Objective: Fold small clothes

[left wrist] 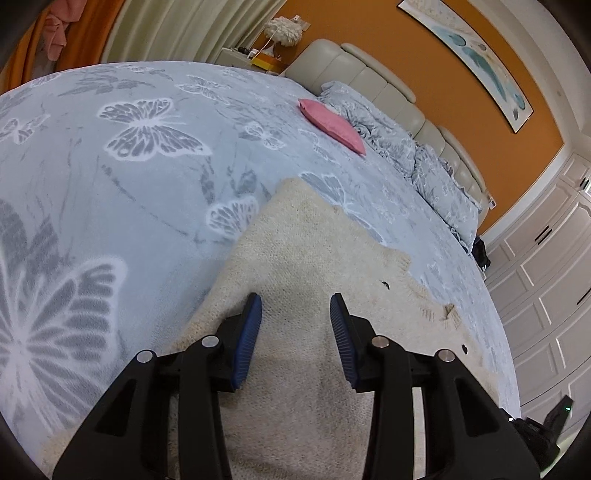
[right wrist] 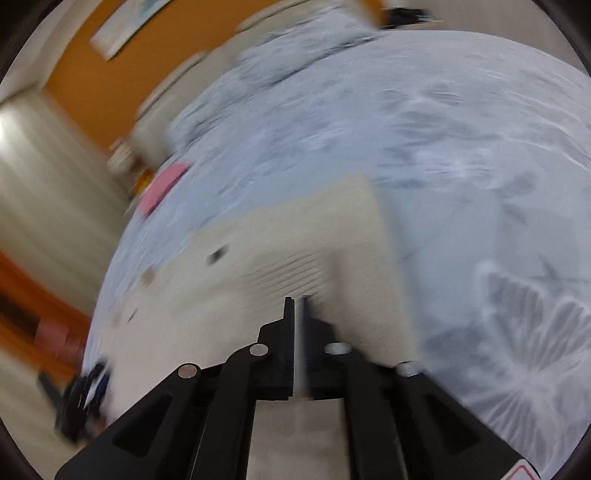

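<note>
Cream knit garment (left wrist: 314, 251): L tool (left wrist: 295, 306) agape above; R tool (right wrist: 298, 301) closed, blurred

You see a big bed (left wrist: 155, 155) with a blue butterfly blanket. A padded cream headboard (left wrist: 373, 79) stands at two o'clock, against an orange wall (left wrist: 436, 85) with a long picture (left wrist: 469, 59). Pale curtains (left wrist: 192, 29) hang at twelve o'clock. White cupboard doors (left wrist: 546, 280) stand at three o'clock.

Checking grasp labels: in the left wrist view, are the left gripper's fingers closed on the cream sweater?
No, the left gripper stands open above the cream sweater, nothing pinched.
</note>
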Demonstrator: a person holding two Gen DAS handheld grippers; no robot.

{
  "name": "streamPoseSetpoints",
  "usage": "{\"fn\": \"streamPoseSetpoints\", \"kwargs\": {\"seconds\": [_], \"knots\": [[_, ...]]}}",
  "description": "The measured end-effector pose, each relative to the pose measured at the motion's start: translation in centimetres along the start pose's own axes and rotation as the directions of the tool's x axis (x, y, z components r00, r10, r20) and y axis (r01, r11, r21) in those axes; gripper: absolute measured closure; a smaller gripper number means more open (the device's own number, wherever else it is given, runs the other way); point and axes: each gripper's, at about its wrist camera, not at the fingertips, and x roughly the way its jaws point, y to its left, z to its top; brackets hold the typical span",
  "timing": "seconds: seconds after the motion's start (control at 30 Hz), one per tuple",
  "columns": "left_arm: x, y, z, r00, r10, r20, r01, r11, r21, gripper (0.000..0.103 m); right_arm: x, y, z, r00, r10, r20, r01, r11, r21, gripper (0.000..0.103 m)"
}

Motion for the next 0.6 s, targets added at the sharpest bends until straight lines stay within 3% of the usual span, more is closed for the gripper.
{"fn": "streamPoseSetpoints", "kwargs": {"seconds": [0.03, 0.07, 0.1, 0.17, 0.2, 0.23, 0.27, 0.33, 0.37, 0.43, 0.47, 0.53, 0.6], "knots": [[0.0, 0.1, 0.0, 1.000, -0.007, 0.006, 0.007, 1.000, -0.006, 0.066, -0.1, 0.9, -0.6, 1.000, 0.011, -0.029, -0.013, 0.997, -0.072, 0.096], [-0.1, 0.4, 0.0, 1.000, -0.010, 0.010, 0.010, 1.000, -0.016, 0.071, 0.3, 1.1, -1.0, 0.999, -0.015, -0.043, 0.009, 0.990, -0.140, 0.103], [-0.3, 1.0, 0.0, 1.000, -0.013, 0.018, 0.014, 0.999, -0.043, 0.074, 0.6, 0.6, -1.7, 0.997, -0.052, -0.060, 0.041, 0.985, -0.170, 0.103], [-1.3, 2.4, 0.1, 0.999, 0.002, 0.044, 0.003, 0.994, -0.111, 0.080, -0.4, -2.6, -1.2, 0.998, 0.025, -0.052, -0.027, 0.999, -0.031, 0.103], [-2.1, 3.0, 0.2, 0.998, 0.031, 0.056, -0.023, 0.991, -0.132, 0.080, -2.2, -4.1, -1.1, 1.000, -0.004, -0.022, 0.005, 0.999, 0.034, 0.103], [-3.1, 3.8, 0.2, 0.996, 0.072, 0.057, -0.063, 0.987, -0.149, 0.071, -3.8, -4.6, -1.1, 0.999, -0.049, -0.002, 0.049, 0.998, 0.045, 0.098], [-4.7, 5.1, 0.2, 0.983, 0.179, 0.043, -0.170, 0.971, -0.171, 0.060, -5.5, -4.9, -1.8, 0.995, -0.096, 0.012, 0.096, 0.995, 0.038, 0.086], [-7.8, 6.9, -0.2, 0.987, 0.156, 0.035, -0.148, 0.976, -0.159, 0.056, -9.9, -6.0, -3.7, 0.996, -0.084, -0.002, 0.084, 0.996, 0.030, 0.079], [-9.6, 7.6, -0.7, 0.985, 0.174, 0.018, -0.170, 0.975, -0.143, 0.045, -11.5, -6.8, -4.9, 0.997, -0.067, -0.026, 0.068, 0.997, 0.030, 0.062], [-14.0, 9.1, -2.5, 0.990, 0.135, -0.032, -0.138, 0.977, -0.161, 0.026, -14.4, -7.1, -8.8, 0.994, -0.058, -0.092, 0.061, 0.997, 0.038, 0.043], [-16.1, 9.9, -3.9, 0.995, 0.082, -0.064, -0.093, 0.977, -0.192, 0.016, -15.7, -7.4, -10.7, 0.991, -0.046, -0.122, 0.052, 0.998, 0.043, 0.042], [-19.3, 10.8, -6.9, 0.990, 0.033, -0.136, -0.065, 0.969, -0.238, 0.014, -17.6, -7.8, -15.3, 0.978, 0.005, -0.208, 0.013, 0.996, 0.088, 0.042], [-21.7, 10.4, -9.5, 0.986, 0.011, -0.169, -0.050, 0.973, -0.225, 0.014, -19.1, -7.5, -20.4, 0.955, 0.052, -0.293, -0.012, 0.991, 0.136, 0.041]]}}
